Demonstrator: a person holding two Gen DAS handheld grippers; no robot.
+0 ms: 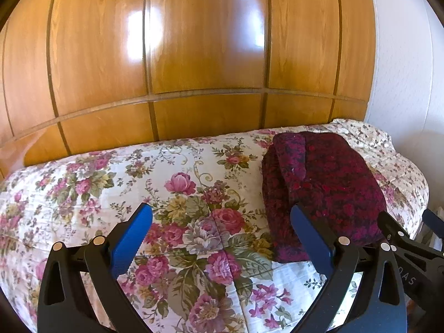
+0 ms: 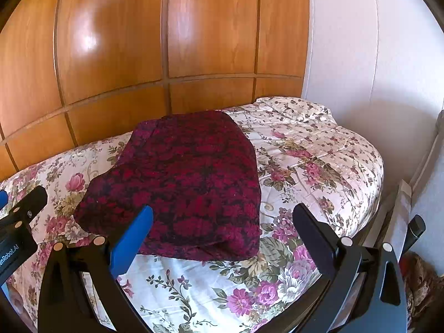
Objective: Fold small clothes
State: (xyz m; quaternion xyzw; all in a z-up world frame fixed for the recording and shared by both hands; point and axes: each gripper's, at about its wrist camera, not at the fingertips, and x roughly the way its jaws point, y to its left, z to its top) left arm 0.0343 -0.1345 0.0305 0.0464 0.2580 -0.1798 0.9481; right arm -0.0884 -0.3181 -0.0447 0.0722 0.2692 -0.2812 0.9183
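Right up front, our left gripper (image 1: pixel 221 216) is spread wide with nothing between its blue pads (image 1: pixel 130 238), hanging over bare floral bedspread (image 1: pixel 194 222). Same deal with our right gripper (image 2: pixel 222 219): jaws wide, not pinching anything, though the near edge of the dark red garment (image 2: pixel 188 183) sits just ahead, between its fingertips.

That garment looks folded into a tidy block already, which is probably why we've got both tools backed off and empty instead of gripping corners.

From the left wrist it's ahead and off to the right, and we can see a folded flap (image 1: pixel 291 155) along its left side that the right view barely shows. The right wrist catches the pillow (image 2: pixel 291 108) further off, then wardrobe panels (image 2: pixel 111 55) behind everything.
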